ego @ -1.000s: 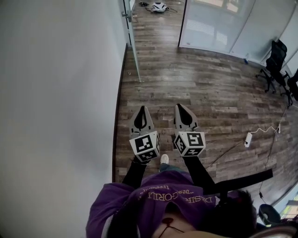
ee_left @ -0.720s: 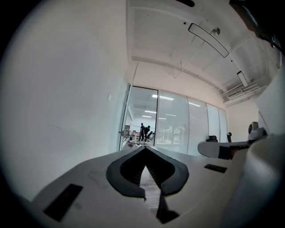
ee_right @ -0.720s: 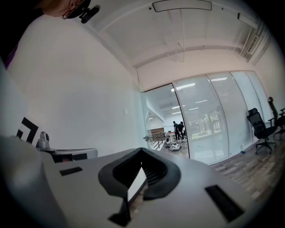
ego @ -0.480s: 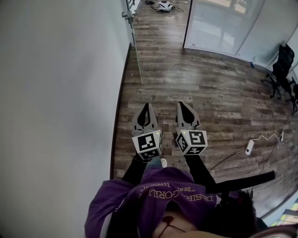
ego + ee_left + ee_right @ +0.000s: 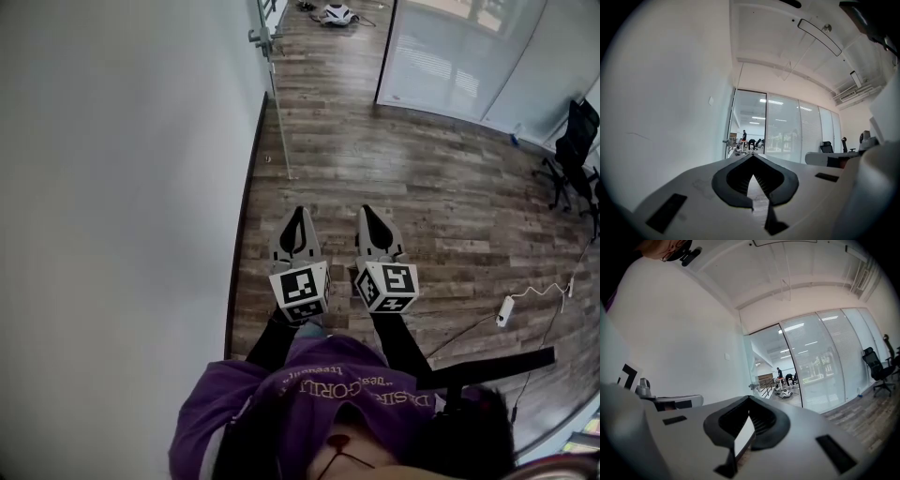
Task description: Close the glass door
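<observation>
Now the person (image 5: pixel 309 403) has walked nearer the glass door (image 5: pixel 277 103), which stands open at the far left by the wall (image 5: pixel 112 187). Left gripper (image 5: pixel 298 214) and right gripper (image 5: pixel 365 210) have jaws together, empty, not yet within reach.

The wall (image 5: pixel 112 187) runs along the left, with the glass door (image 5: pixel 278 103) standing out from it, ahead of the left gripper (image 5: pixel 298 214) and right gripper (image 5: pixel 367 211), side by side. A partition (image 5: pixel 450 56) lies right of the door, a chair (image 5: pixel 574 141) far right, and perhaps a helmet (image 5: pixel 338 13) beyond.
</observation>
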A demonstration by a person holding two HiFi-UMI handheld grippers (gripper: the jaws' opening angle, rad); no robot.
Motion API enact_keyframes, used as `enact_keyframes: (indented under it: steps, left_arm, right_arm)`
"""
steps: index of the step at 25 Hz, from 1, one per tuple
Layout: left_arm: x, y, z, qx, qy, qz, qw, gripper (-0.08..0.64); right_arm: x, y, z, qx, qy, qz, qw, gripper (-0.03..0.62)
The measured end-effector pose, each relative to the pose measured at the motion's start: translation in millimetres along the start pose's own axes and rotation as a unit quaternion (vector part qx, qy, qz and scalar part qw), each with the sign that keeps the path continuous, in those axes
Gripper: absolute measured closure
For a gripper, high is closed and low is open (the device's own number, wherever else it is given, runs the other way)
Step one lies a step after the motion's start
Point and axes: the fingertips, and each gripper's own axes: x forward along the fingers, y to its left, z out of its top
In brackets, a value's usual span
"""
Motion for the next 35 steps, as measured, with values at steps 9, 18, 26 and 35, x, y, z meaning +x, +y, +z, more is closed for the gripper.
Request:
enact_keyframes:
  steps: [9,18,26,35]
  left_arm:
    - [87,30,10,0.003,-0.005,-0.015,0.9999,0.560]
    - [143,61,10,0.008,-0.001,-0.026,0.9996,0.560]
    - [180,67,-20,0.006,0.035,-0.032,0.9989,0.560]
    - [267,58,-14,0.003,0.018,-0.014,0.9997,0.560]
  right_arm:
    - [94,-5,10,-0.004,-0.011,0.002,1.000,0.595]
    - [152,-10,9,-0.008,-0.010,-0.014,1.000,0.595]
    - [183,-37,-8,-0.005,0.013,-0.035,0.999,0.595]
    - [260,-85,8,-0.010,0.005,-0.016,1.000,0.595]
